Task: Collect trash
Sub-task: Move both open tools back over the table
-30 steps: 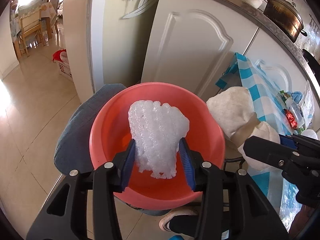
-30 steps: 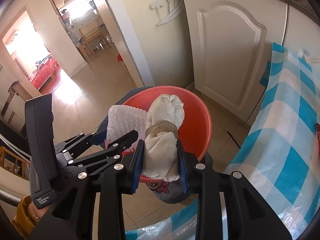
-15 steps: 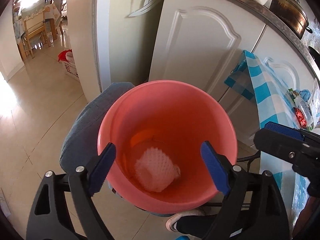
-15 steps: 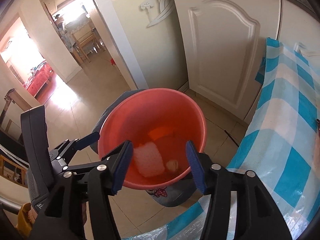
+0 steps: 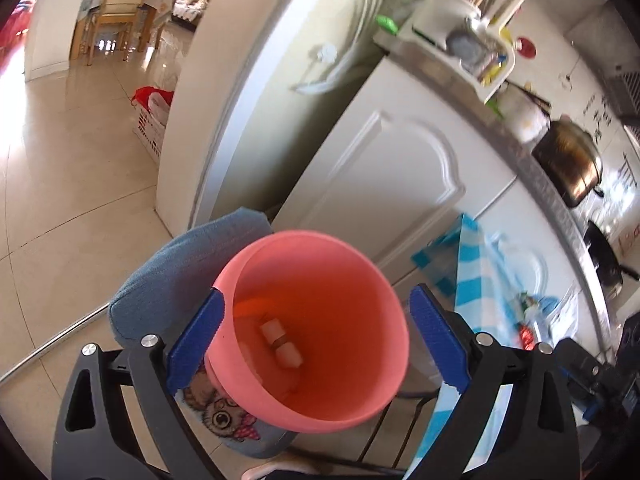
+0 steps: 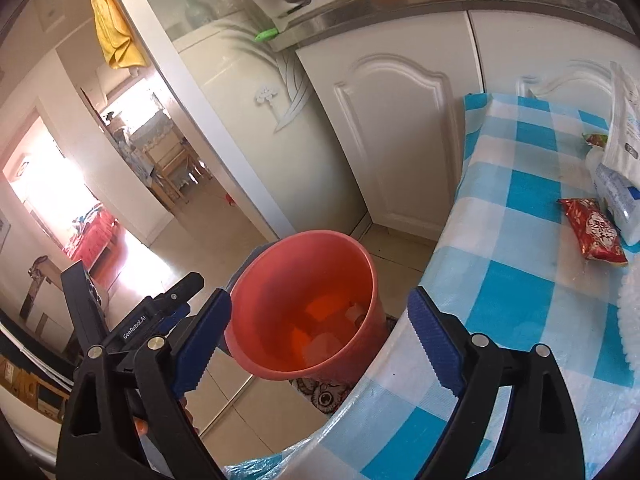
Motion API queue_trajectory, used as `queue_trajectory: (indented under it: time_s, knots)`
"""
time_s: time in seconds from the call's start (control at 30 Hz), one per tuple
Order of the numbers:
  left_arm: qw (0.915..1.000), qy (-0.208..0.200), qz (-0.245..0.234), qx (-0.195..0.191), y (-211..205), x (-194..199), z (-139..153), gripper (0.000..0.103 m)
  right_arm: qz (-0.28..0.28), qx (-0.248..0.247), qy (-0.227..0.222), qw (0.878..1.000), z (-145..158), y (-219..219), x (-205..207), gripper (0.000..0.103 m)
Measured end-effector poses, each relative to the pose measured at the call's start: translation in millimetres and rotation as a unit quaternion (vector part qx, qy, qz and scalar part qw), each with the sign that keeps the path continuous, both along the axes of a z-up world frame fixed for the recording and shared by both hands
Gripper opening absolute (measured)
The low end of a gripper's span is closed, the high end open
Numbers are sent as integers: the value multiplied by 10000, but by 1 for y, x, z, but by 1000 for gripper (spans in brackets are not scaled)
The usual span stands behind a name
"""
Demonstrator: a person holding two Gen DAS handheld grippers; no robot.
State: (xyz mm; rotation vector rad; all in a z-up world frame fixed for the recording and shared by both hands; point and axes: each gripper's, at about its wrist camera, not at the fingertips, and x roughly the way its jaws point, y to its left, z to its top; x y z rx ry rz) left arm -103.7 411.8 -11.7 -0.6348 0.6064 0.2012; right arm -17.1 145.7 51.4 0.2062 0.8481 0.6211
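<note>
A pink bucket stands on a blue-grey cushioned stool. White foam netting and a pale crumpled wad lie on its bottom. My left gripper hovers above the bucket's mouth, its jaws opening wide with nothing between the blue pads. My right gripper hangs above the bucket from the table side, its jaws also opening and empty. The left gripper shows at the left of the right wrist view.
A table with a blue checked cloth is right of the bucket; on it lie a red snack packet and white plastic packaging. White cabinet doors and a fridge stand behind. A white basket sits on the tiled floor.
Both grippers opened and let go of the foam netting and the crumpled wad, which dropped to the bucket's bottom. Both grippers then drew back and upward from the bucket.
</note>
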Motion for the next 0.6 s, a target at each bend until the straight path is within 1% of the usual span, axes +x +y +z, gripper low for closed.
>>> queue_trajectory:
  time_s: [0.17, 0.27, 0.33, 0.4, 0.53, 0.6]
  knots:
    - [9988, -187, -85, 442, -19, -7, 23, 94, -173, 162, -266, 9994, 13, -26, -10, 92]
    - [9979, -282, -158, 561, -32, -10, 38, 95, -319, 295, -294, 9986, 20, -46, -16, 93]
    - [9972, -255, -282, 640, -42, -10, 47, 95, -450, 383, -320, 9977, 23, -61, -20, 94]
    - [9959, -238, -379, 784, -52, -9, 56, 95, -581, 371, -441, 9966, 26, -78, -23, 94]
    - [9918, -235, -607, 1102, -80, -4, 70, 95, -876, 364, -647, 9934, 30, -110, -26, 94]
    - [9898, -214, -775, 1177, -94, -2, 74, 95, -1014, 419, -699, 9915, 31, -126, -27, 94]
